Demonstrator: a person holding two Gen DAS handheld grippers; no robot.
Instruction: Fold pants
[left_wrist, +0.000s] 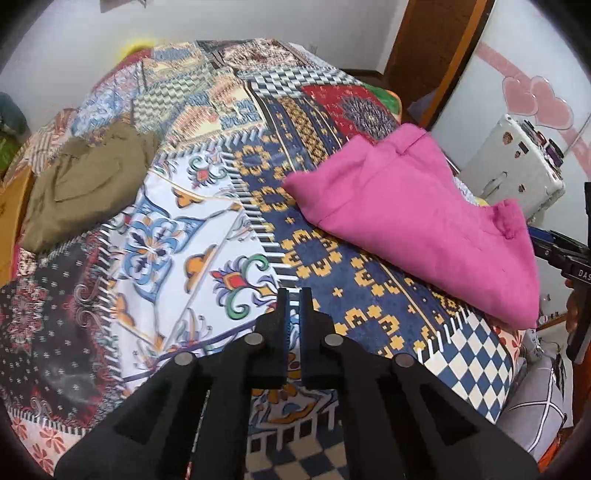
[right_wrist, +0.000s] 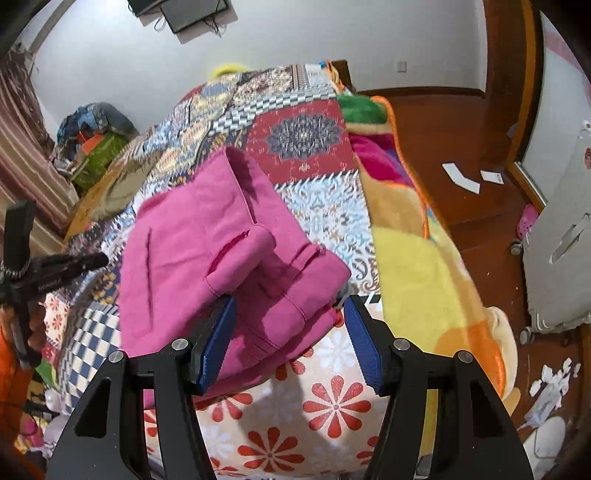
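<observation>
The pink fleece pants (left_wrist: 417, 221) lie folded into a thick bundle on the patchwork bedspread with many printed patterns (left_wrist: 207, 229). In the left wrist view the bundle is in the right half of the frame, on the blue and yellow patch. In the right wrist view the same pants (right_wrist: 207, 236) fill the middle of the frame, and their near edge reaches down between the two blue pads of the right gripper (right_wrist: 290, 332).

The jaws of the right gripper stand apart. The left pad (right_wrist: 216, 343) is against the cloth or very close to it, I cannot tell which; the right pad (right_wrist: 364, 343) is clear of the cloth.

The left gripper (left_wrist: 294, 306) is in the lower middle of its own frame, over the white flowered patch. Its jaws are together with only a thin gap, and nothing is between them.

An olive green garment (left_wrist: 85, 188) lies crumpled in the left part of the left wrist view, well apart from the pants. A yellow and orange fleece blanket (right_wrist: 417, 251) hangs at the right side of the bed, beside a brown wooden floor (right_wrist: 472, 184).
</observation>
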